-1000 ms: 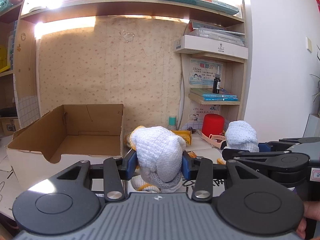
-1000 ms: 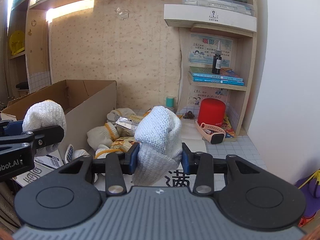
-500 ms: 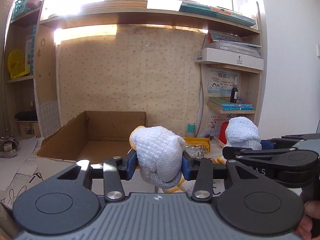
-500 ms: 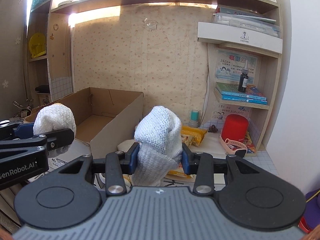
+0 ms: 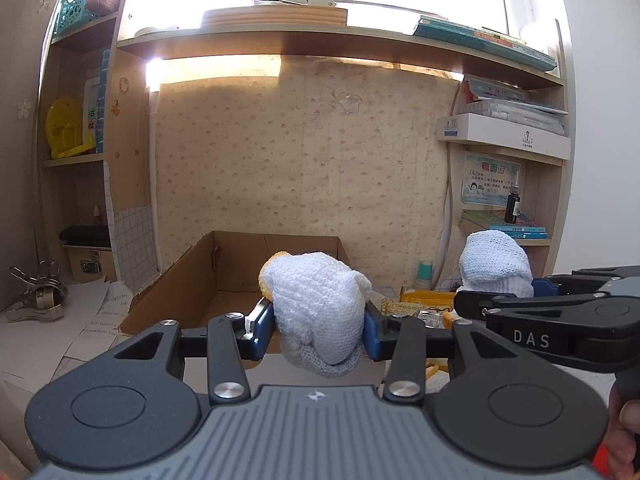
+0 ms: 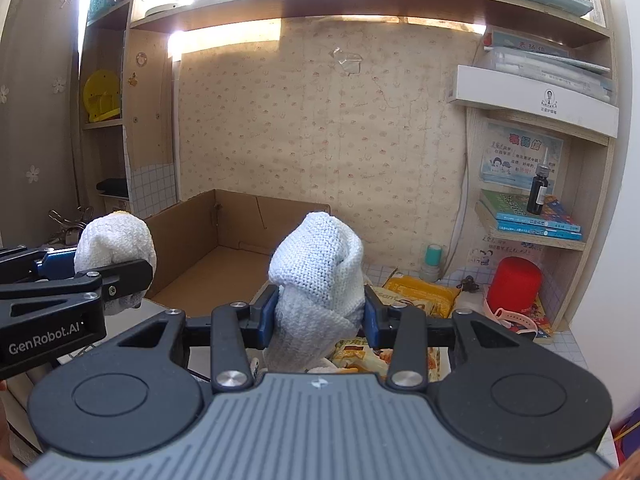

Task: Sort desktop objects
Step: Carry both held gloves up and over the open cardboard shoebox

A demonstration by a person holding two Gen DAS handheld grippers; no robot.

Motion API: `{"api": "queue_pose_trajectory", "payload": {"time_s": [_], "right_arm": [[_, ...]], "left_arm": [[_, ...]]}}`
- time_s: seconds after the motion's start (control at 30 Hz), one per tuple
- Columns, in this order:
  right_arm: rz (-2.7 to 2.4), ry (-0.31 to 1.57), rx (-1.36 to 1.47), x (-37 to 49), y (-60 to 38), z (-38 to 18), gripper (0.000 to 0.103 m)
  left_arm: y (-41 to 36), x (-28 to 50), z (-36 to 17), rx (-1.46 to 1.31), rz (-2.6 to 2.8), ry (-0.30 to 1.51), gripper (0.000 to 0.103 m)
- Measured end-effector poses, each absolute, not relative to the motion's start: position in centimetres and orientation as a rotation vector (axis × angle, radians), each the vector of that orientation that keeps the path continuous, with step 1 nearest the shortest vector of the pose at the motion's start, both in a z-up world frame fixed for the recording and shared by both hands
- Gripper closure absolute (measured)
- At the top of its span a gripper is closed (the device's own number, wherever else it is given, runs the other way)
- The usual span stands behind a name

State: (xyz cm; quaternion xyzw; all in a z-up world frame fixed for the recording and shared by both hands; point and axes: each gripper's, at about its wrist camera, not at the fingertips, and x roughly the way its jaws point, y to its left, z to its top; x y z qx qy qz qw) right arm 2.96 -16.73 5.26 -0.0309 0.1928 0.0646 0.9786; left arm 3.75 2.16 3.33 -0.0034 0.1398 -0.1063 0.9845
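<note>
- Left tool (image 5: 319, 330): both blue pads pressed into a balled white knit glove with a yellow cuff (image 5: 316, 304); the bundle bulges above and below the pads, so the clamp looks firm.
- Right tool (image 6: 319, 320): likewise closed on a second rolled white knit glove (image 6: 318, 276), held upright between the pads.
- Landmark: open cardboard box (image 6: 224, 248), flaps up, interior bare as far as can be seen. Both bundles hang in the air on the near side of the box, the left one in front of its near wall, the right one off its right near corner.
- Judged step: carry each bundle over the box rim and drop it inside.
- Method note: lift enough that the dangling grey cuff under the left bundle clears the near wall; the thin card would probably fold or shift if snagged.
- Move one tool in at a time. The two sit close side by side, and their bodies could knock over the opening.
- Release only once the bundle is well past the rim, low over the box floor; knit balls bounce little but may unroll.
- Right of the box: snack packets (image 6: 420, 292), red cylinder (image 6: 516, 280), small teal-capped bottle (image 6: 433, 262) remain on the table (image 6: 560, 344); judged not yet sorted.
</note>
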Motion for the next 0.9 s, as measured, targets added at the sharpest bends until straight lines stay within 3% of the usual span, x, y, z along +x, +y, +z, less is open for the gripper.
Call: {"api": "queue_pose_trajectory", "payload": {"time_s": [0.9], "right_arm": [[0.271, 0.441, -0.101, 10.4, -9.6, 4.9, 0.061]], "left_arm": [[8.2, 11.2, 2.3, -0.053, -0.061, 0.355, 0.057]]}}
